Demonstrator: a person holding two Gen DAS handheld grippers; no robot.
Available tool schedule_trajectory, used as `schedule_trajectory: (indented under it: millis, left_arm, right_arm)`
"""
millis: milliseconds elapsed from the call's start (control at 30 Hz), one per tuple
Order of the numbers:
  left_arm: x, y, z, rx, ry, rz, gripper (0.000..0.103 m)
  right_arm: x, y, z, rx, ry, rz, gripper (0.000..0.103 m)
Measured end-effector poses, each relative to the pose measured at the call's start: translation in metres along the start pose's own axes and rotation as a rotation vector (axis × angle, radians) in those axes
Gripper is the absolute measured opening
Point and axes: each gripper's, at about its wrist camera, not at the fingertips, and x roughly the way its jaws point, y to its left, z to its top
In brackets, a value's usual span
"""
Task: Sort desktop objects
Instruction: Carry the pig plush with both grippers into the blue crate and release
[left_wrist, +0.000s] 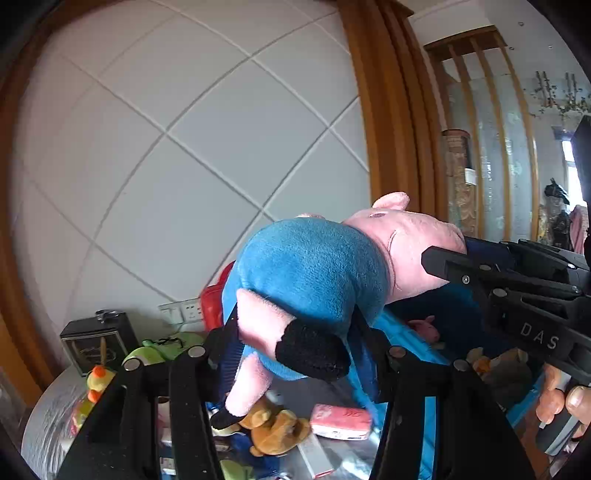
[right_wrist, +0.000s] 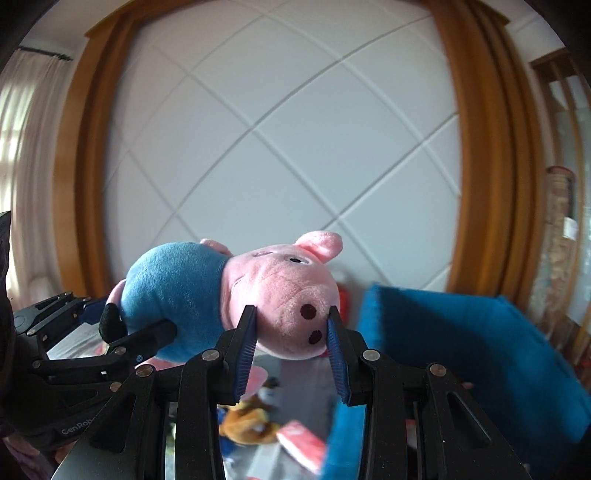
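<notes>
Blue fabric bin (right_wrist: 480, 350) at right, open top; small pink plush (left_wrist: 424, 328) inside, seen only in left wrist view.

Left wrist view only: yellow duck toy (left_wrist: 98, 380), black box (left_wrist: 98, 341). Both views: brown bear plush (left_wrist: 273, 428), pink packet (left_wrist: 340, 421) on table below.

Pig plush (right_wrist: 229, 295) held in air, horizontal, above table. Left gripper (left_wrist: 295, 332) clamped on blue body and legs. Right gripper (right_wrist: 291, 321) clamped on snout, jaws partly spread around it.
</notes>
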Motion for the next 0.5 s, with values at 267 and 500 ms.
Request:
schedule_trajectory:
  millis: [267, 500]
  left_arm:
    - [0.031, -0.115, 0.018, 0.058, 0.011, -0.176, 0.052]
    - [0.054, -0.207, 0.021, 0.099, 0.049, -0.270, 0.052]
  right_arm:
    - [-0.056, -0.101, -0.017, 0.051, 0.008, -0.200, 0.035]
    - [-0.092, -0.181, -0.044, 0.115, 0.036, -0.309, 0.035]
